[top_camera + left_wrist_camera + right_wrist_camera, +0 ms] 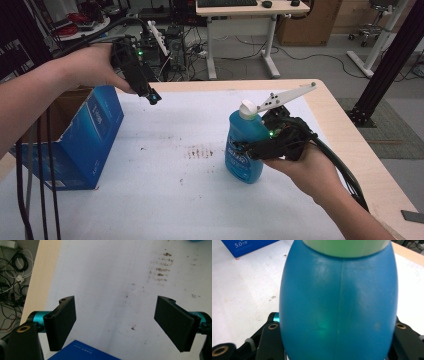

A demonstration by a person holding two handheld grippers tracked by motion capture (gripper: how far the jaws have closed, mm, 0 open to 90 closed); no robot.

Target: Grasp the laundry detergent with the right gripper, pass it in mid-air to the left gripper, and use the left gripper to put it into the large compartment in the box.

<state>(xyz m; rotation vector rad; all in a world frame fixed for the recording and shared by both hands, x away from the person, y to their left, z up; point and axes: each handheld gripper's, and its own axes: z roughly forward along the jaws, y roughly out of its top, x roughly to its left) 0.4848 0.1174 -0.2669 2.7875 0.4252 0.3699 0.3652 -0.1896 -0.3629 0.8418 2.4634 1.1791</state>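
My right hand-held gripper (pixel 250 148) clamps the blue bottle (pixel 243 147) at its belly, right of the blue box (pixel 82 145) on the desk (pixel 345 145). Smooth, rounded plastic (likely slippery, maybe liquid-heavy), so grip mid-body. My left hand-held gripper (pixel 116 323) hangs open above the box.

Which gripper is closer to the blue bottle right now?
Right. The right gripper clamps the blue bottle; the left gripper hangs open, away across the table.

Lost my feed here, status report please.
Right gripper shut on blue bottle, upright on the table. Left gripper open, raised near blue box. Nothing in the way.
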